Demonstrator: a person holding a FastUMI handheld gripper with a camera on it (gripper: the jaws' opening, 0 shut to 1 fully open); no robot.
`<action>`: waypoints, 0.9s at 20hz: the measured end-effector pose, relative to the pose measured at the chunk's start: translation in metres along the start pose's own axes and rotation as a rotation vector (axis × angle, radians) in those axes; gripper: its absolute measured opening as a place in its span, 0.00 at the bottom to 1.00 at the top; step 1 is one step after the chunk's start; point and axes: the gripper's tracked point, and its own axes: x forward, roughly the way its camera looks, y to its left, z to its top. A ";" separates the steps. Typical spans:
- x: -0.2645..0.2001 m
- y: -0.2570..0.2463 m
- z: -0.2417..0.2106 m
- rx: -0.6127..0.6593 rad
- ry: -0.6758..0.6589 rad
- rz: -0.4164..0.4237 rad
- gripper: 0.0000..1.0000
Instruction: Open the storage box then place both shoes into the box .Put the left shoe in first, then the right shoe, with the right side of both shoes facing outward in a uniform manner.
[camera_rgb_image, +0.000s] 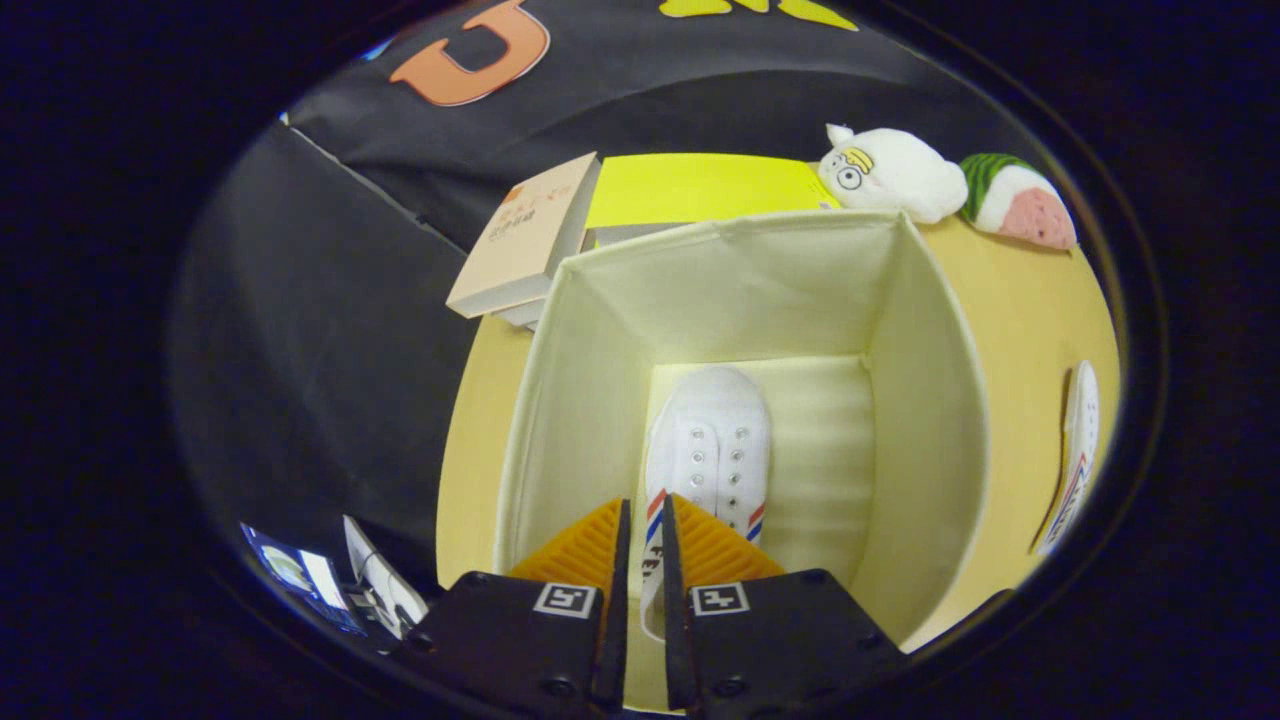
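A cream fabric storage box (930, 400) stands open on the yellow table, and I look down into it. Inside, toward its left wall, a white shoe (712, 440) with red and blue stripes points its toe away from me. My gripper (645, 515) hangs over the box with its orange fingers (585, 545) nearly closed on the shoe's heel collar, a thin strip of the shoe showing between them. A second white shoe (1075, 460) with the same stripes lies on the table to the right, outside the box.
Behind the box lie a beige book (525, 235) and a bright yellow lid or board (695, 185). A white plush toy (890, 175) and a watermelon plush (1020, 200) sit at the far right of the table (1020, 330). The table's left edge drops off beside the box.
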 end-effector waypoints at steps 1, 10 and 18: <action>-0.004 0.000 -0.002 0.000 0.009 0.000 0.28; -0.051 -0.049 0.010 -0.185 -0.136 -0.235 0.43; -0.116 -0.067 -0.014 -0.215 -0.197 -0.214 0.50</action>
